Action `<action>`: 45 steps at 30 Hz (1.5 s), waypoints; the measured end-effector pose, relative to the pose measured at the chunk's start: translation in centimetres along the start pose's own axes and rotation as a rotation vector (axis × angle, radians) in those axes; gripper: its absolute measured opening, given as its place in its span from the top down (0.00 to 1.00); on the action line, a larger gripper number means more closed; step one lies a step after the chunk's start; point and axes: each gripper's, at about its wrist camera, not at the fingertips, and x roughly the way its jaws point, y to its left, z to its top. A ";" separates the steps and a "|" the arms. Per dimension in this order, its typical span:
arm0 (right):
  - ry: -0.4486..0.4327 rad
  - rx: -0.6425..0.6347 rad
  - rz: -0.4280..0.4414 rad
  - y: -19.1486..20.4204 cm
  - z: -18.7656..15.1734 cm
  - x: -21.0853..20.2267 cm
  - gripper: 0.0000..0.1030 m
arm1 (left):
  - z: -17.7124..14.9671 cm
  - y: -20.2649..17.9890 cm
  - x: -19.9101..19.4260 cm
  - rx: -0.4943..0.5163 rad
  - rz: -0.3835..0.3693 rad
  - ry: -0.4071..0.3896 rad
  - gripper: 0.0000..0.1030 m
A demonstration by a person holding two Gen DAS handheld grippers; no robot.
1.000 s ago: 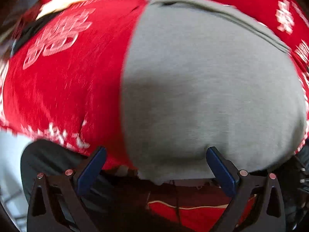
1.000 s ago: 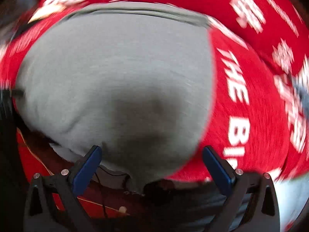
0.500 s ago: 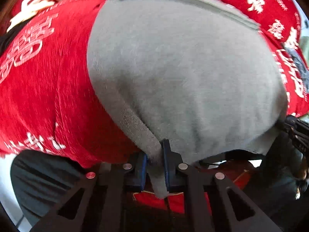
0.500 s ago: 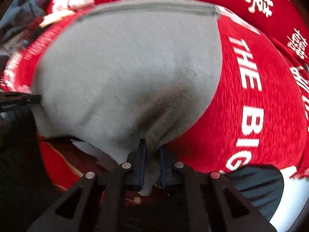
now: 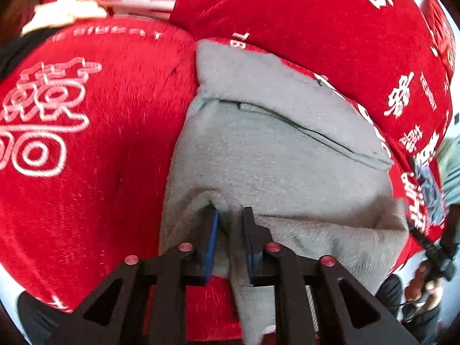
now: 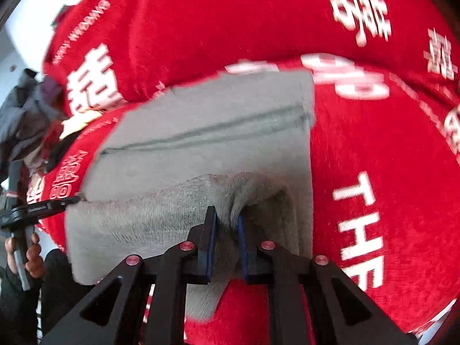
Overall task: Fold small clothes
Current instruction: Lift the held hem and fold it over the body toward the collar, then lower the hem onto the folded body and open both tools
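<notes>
Lifted since the earlier frame, the grey garment's (image 5: 276, 155) near hem now folds over toward its far waistband seam. Both the left gripper (image 5: 230, 241) and right gripper (image 6: 227, 241) closed from wide open and now pinch that hem between their jaws. Underneath lies a red printed cloth (image 6: 373, 143).

surface: red plush cloth (image 5: 86, 172) with white printed characters and Latin letters is filling most of both views
walls: pale wall (image 6: 17, 40) is showing at upper left of right wrist view
clutter: dark grey bundle (image 6: 23, 120) is sitting at left edge there
light: bright, even
</notes>
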 end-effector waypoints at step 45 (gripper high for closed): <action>-0.228 -0.030 0.344 2.8 1.8 -9.4 0.89 | -0.2 -5.0 -7.3 0.006 -0.151 -0.220 0.90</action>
